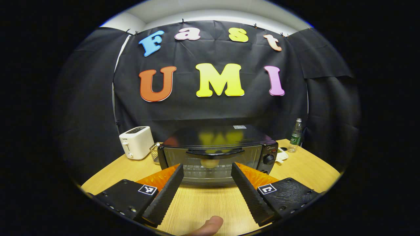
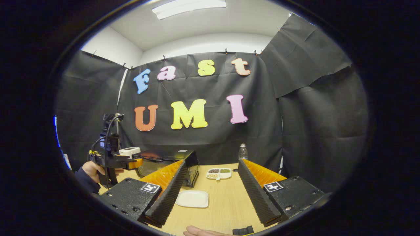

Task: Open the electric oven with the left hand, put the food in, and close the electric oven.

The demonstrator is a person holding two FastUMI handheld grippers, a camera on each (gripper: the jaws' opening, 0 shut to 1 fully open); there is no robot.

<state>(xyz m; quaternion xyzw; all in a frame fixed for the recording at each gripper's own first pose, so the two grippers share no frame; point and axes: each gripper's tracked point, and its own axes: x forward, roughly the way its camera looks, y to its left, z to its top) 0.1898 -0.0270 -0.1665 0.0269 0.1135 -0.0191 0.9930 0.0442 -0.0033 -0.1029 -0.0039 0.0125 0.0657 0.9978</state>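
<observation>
left claw [image 1: 206,170] spread open, holding nothing, facing the electric oven [image 1: 216,154] on the bench [image 1: 203,203], door shut, food [image 1: 210,163] inside; right claw [image 2: 212,175] open above a white plate [image 2: 192,198].

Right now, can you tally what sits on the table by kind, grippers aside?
Appliances: 2, the electric oven and the white toaster
Bottles: 1, the water bottle
Dishes: 2, the white plate and the divided snack dish
Baskets: 1, the wire basket
Total: 6

oven [image 1: 216,154] door shut, left tool [image 1: 206,170] open
</observation>
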